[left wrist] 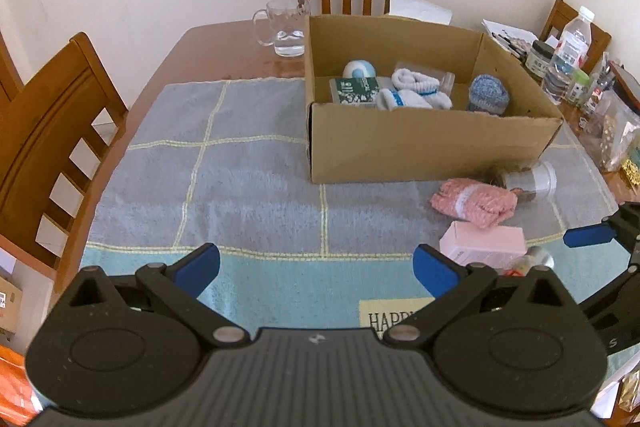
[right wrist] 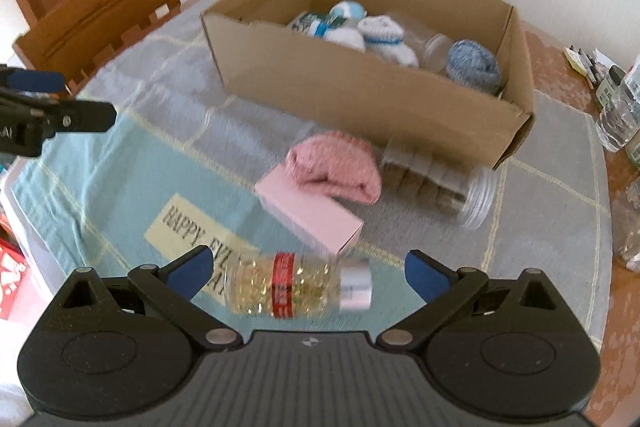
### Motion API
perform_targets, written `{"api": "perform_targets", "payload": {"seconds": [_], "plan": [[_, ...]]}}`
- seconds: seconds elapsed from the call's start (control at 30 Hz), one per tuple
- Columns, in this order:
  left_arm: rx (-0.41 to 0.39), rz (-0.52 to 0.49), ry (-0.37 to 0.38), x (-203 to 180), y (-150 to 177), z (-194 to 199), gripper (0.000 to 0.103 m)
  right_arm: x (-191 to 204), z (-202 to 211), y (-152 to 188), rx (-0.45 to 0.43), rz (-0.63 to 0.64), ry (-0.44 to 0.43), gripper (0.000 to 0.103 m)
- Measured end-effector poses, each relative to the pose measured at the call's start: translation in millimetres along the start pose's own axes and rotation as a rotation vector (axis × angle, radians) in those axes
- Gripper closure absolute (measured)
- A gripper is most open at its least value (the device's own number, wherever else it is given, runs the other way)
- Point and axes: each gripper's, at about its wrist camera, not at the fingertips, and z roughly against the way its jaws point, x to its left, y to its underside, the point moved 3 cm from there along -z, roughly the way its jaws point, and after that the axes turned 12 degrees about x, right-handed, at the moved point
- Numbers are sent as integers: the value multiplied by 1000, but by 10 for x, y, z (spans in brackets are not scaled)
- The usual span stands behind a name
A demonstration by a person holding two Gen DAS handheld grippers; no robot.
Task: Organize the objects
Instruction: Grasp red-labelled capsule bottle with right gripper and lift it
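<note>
Wooden chairs ring my table, most of it under a grey-and-teal checked cloth whose printed label I only catch in part behind the gripper bodies. My left gripper hangs over bare cloth with its blue-padded fingers spread wide and nothing between them. My right gripper is also spread apart, and a small bottle of yellow capsules with a red label lies on its side between the fingertips; whether either pad touches it I cannot tell. Just beyond sits a pink box, with a rolled pink knit resting against its far end, and beside that a clear jar on its side, contents blurred. The cardboard box behind them holds white socks, a blue knit roll, a green pack and a blue-white ball, all partly masked by the near wall.
</note>
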Motion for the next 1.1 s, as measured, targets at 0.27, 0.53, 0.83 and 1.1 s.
{"api": "perform_targets", "payload": {"seconds": [0.27, 0.53, 0.83, 1.1], "plan": [[28, -67, 49, 68, 54, -146, 1, 182, -285, -13, 45, -7, 88, 0], [59, -162, 89, -33, 96, -257, 1, 219, -550, -23, 92, -51, 183, 0], [84, -150, 105, -339, 37, -385, 1, -167, -541, 35, 107, -145, 160, 0], [79, -121, 94, -788, 10, -411, 1, -595, -546, 161, 114, -164, 113, 0]]}}
